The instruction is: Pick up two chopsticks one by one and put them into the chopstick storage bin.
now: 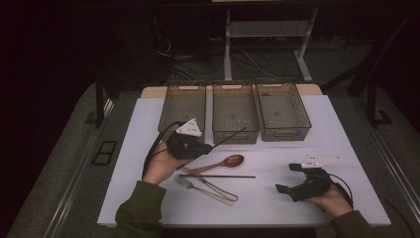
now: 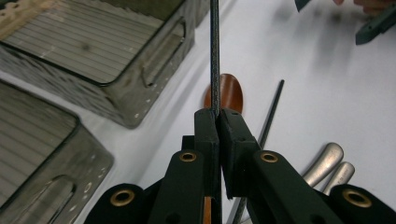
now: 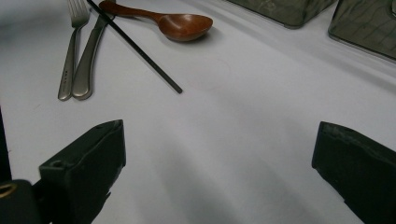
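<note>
My left gripper (image 1: pixel 210 147) hovers over the white table in front of the left bin, shut on a thin black chopstick (image 1: pixel 233 135) that points up and right toward the middle bin. In the left gripper view the chopstick (image 2: pixel 215 56) rises straight out of the closed pads (image 2: pixel 205 126). A second black chopstick (image 1: pixel 223 176) lies flat on the table, below a brown wooden spoon (image 1: pixel 225 162). My right gripper (image 1: pixel 288 177) rests at the right of the table, open with nothing between its jaws (image 3: pixel 215 154).
Three smoky plastic bins (image 1: pixel 182 106) (image 1: pixel 234 130) (image 1: pixel 289 131) stand in a row at the back. A metal fork and a second metal piece (image 1: pixel 205 188) lie beside the spoon. The white table (image 1: pixel 277 213) has bare room between the cutlery and my right gripper.
</note>
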Available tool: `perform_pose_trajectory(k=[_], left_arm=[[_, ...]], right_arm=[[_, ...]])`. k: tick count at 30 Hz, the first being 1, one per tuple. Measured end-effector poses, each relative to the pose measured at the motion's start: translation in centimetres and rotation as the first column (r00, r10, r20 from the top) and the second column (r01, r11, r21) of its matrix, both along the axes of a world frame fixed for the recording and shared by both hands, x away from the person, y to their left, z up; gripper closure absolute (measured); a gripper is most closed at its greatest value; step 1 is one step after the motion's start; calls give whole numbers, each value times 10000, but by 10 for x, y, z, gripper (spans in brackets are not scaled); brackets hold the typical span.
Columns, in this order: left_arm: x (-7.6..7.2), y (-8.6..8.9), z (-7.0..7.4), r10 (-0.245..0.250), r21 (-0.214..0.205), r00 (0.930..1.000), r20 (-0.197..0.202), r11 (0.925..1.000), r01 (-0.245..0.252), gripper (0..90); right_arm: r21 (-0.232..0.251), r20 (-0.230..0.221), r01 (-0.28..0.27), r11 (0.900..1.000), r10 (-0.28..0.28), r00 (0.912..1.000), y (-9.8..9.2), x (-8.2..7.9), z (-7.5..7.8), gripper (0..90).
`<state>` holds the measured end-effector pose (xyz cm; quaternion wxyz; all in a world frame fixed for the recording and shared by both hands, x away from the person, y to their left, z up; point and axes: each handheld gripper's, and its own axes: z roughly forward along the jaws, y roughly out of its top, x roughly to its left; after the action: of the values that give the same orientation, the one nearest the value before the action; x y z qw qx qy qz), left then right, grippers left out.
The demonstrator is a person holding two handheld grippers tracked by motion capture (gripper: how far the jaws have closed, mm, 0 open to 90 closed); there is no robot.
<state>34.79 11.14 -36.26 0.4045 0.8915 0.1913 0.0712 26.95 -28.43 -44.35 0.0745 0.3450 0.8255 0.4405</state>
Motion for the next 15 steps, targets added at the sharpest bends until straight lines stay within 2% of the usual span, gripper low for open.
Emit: perform_pose_trajectory(k=[3,4,5,15], left_arm=[[2,4,3,170,-195,9999,5,9997,-170,853],[3,5,4,179,-210,9998,7,9996,-179,853],[4,6,5,230,-223,9997,-12,9995,-230,853],[9,11,16,495,-422,9987,145,9979,-489,853]], right_arm=[[3,49,14,10000,-14,10000,0,0,0,22],[-11,60,-13,10000,13,10000,0,1,0,21],[28,-124,49,10000,-49,9999,0,0,0,21],[15,-60,51,10000,-51,10000,0,-1,1,21]])
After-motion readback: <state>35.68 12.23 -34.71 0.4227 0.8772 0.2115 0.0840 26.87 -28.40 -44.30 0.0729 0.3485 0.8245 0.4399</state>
